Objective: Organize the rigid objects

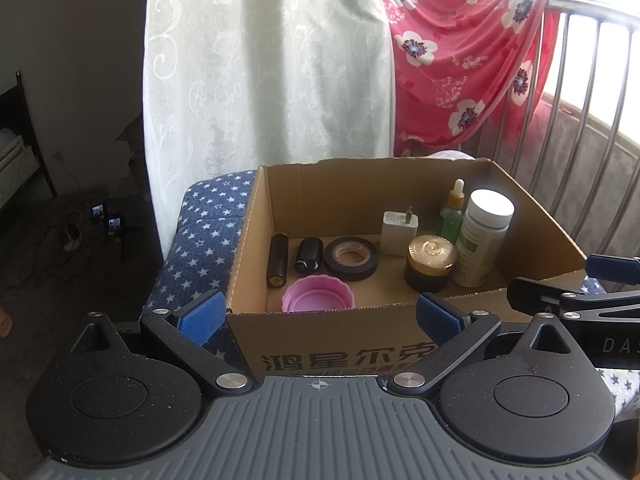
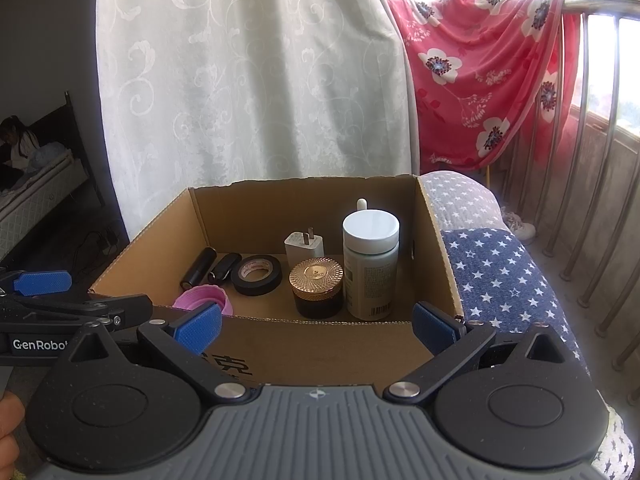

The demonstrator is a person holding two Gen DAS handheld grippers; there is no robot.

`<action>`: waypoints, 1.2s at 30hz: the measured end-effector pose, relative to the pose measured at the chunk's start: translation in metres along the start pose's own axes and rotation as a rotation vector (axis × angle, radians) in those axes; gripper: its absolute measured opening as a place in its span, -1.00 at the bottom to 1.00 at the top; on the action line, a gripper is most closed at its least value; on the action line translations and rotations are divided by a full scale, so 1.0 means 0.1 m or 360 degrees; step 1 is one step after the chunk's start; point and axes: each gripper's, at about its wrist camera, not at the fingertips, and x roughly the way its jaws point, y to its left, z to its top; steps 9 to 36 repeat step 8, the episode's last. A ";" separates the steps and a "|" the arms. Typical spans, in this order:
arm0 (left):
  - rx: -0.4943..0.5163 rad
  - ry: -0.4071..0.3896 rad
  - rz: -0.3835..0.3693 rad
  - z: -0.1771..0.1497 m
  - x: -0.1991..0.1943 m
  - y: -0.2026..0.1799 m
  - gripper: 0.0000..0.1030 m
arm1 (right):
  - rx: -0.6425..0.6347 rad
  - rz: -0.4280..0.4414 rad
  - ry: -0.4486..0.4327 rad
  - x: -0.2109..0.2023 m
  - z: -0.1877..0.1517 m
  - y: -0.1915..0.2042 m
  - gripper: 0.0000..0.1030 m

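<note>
Both grippers hovered just short of the near wall of the cardboard box [image 1: 400, 196], side by side. Left gripper [image 1: 318, 316]: fingers spread wide, nothing between the blue pads [image 1: 202, 314]. Right gripper [image 2: 318, 322]: likewise spread wide and empty; its fingers also showed at the right edge of the left wrist view.

The box sat open-topped on a star-patterned blue cushion [image 1: 204, 236], with printed characters on its near outer wall. All task items lay inside it:
- black cylinder [image 1: 278, 260], lying lengthwise, at the left;
- short black cylindrical item [image 1: 309, 255] just right of it;
- roll of black tape [image 1: 351, 259], flat, near the centre;
- pink ribbed lid [image 1: 319, 294], open side up, against the near wall, in front of the tape;
- white charger plug [image 1: 399, 232], upright, prongs up, toward the far side;
- dark jar with gold lid [image 1: 430, 264], upright, right of the tape;
- white-capped bottle [image 1: 484, 236], upright, just beside the jar on its right;
- green dropper bottle [image 1: 454, 212], upright, behind the jar and bottle, mostly hidden in the right wrist view.

Behind the box: white patterned curtain [image 2: 248, 80], red floral cloth [image 2: 480, 80] draped over a metal railing [image 2: 600, 2].
</note>
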 end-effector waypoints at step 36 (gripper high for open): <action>0.0001 0.0000 -0.0001 0.00 0.00 0.01 0.98 | 0.0001 -0.0001 0.0001 0.00 0.00 0.00 1.00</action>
